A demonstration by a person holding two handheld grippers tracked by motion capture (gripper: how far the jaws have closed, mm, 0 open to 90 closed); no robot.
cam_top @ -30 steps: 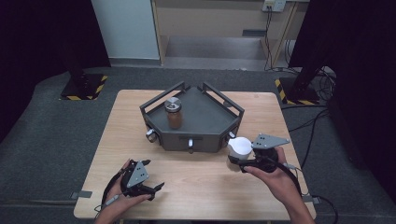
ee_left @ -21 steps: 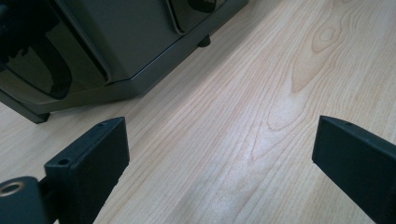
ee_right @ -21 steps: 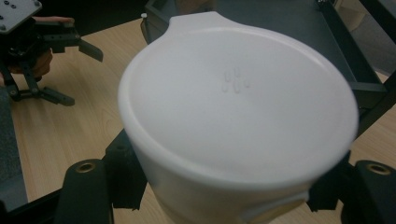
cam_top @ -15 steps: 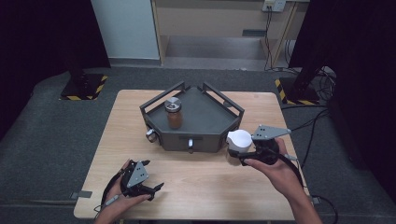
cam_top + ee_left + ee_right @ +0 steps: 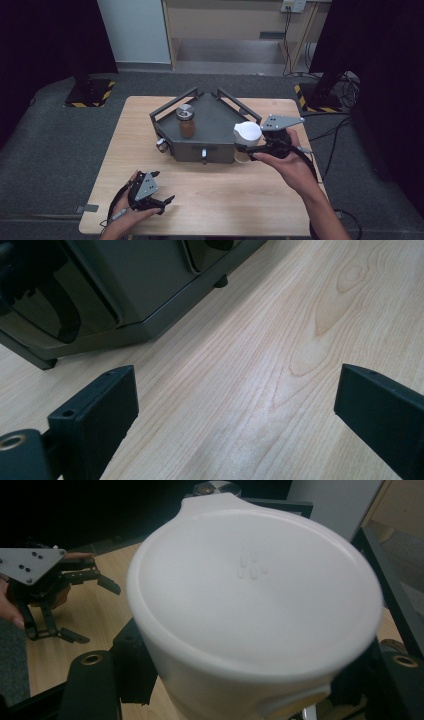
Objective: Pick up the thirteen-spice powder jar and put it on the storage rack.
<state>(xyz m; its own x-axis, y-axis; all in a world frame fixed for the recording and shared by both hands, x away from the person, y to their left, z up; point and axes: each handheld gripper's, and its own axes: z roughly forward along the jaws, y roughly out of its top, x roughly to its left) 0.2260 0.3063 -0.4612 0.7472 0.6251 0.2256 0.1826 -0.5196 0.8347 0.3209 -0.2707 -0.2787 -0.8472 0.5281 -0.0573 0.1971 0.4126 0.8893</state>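
Jaws of right gripper point(image 5: 250, 148) clamp white cup point(image 5: 247, 133), no writing legible, held off counter point(image 5: 240, 200) at grey tray's point(image 5: 210, 125) 4 o'clock corner; left gripper point(image 5: 162, 197) jaws wide apart, resting at counter's 7 o'clock

Close view along the left gripper point(image 5: 240, 410), whose two black fingers point(image 5: 95, 415) rise from the bottom corners and stand wide apart with nothing between them. Beneath them lies a pale wooden table point(image 5: 280, 340) with visible grain. At the upper left, a dark grey metal tray point(image 5: 135, 285) rests on small feet.
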